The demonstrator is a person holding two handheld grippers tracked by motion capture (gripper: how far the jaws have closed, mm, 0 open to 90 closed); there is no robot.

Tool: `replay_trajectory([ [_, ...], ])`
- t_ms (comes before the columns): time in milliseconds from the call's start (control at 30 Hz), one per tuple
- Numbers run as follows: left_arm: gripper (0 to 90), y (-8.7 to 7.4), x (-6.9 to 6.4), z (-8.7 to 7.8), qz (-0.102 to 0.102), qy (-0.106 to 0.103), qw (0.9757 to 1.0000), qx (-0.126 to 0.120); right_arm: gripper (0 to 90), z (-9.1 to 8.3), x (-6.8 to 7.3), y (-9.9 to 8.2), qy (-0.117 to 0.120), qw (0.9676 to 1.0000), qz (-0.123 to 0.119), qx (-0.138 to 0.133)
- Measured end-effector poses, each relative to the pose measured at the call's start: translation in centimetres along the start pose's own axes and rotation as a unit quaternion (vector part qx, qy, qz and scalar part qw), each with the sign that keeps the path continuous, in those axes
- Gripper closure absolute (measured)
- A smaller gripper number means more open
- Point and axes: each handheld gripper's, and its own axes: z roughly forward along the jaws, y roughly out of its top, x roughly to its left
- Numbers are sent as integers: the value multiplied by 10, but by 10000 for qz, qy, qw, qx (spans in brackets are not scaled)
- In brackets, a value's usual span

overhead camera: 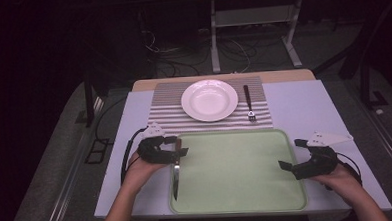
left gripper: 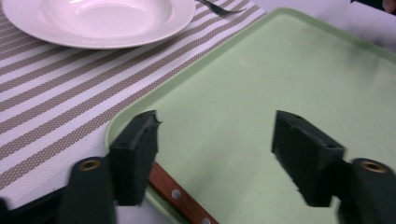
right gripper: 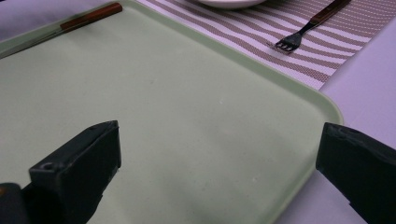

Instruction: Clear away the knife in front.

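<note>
White plate (overhead camera: pixel 209 100) and fork (overhead camera: pixel 248 103) on striped mat (overhead camera: pixel 166 112) beyond tray (overhead camera: pixel 236 169).

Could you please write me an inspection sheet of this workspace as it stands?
Surface: white table, striped placemat at the far side.
Job's things: empty white plate on the placemat, fork beside it; knife along the left edge of the green tray.
Clutter: nothing seen.
Grippers: left gripper open over the knife handle; right gripper open at the tray's right edge.
Cables: one trails from each gripper; more lie on the floor.
Surroundings: dark room, white frame legs behind.
</note>
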Motion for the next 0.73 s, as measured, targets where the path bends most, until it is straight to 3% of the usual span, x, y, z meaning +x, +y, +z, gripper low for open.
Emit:
replay_trajectory([
  [67,172,-4,0,-3,-11,-24,10000,0,3,-1,0,0,15,10000,-3,-17],
  [200,117,-13,1,-7,-101,63,9999,-11,3,-2,0,0,30,10000,1,-36],
  [233,36,-14,1,-7,-96,91,9999,-9,3,-2,0,1,45,10000,-10,-74],
  [300,6,-16,1,-7,-73,102,9999,13,3,-2,0,1,47,10000,-6,-86],
  [433,0,-15,1,-7,-36,104,9999,-58,3,-3,0,1,55,9999,-6,-86],
  [733,0,-18,3,-5,-63,107,9999,28,3,-4,0,1,57,9999,-5,-114],
])
